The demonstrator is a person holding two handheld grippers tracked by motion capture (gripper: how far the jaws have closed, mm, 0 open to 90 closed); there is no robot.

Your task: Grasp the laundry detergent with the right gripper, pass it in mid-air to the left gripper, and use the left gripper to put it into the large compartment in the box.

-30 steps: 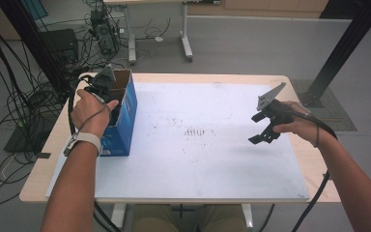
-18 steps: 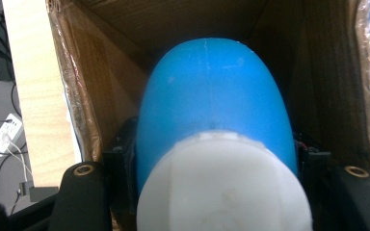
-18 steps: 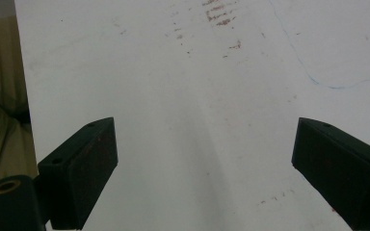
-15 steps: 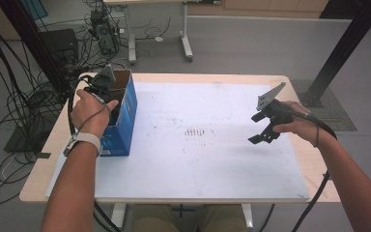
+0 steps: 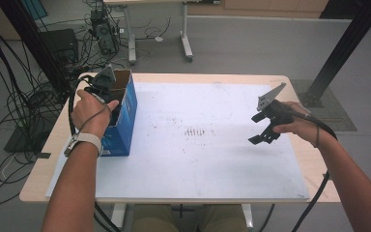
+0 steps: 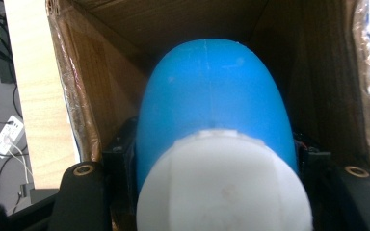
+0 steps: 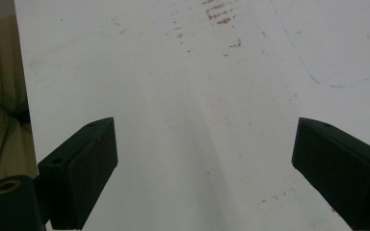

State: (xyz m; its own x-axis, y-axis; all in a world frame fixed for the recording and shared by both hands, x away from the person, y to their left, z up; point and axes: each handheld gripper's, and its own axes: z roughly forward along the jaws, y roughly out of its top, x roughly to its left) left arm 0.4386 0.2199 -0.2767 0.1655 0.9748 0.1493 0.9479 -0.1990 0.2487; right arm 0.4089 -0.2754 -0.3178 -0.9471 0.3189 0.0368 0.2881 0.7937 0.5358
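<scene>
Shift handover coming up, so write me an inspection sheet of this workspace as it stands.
Surface: wooden table under a white sheet with faint reddish scuff marks near the middle.
Job's things: blue and white egg-shaped object held inside the open blue cardboard box at the table's left edge.
Clutter: nothing seen on the sheet.
Grippers: left gripper reaches into the box, jaws shut on the egg-shaped object; right gripper hovers above the bare sheet, jaws wide open.
Cables: a black cable trails from each gripper; a tangle of cables lies on the floor to the left.
Surroundings: grey floor, another table's legs behind, black post at right.
</scene>
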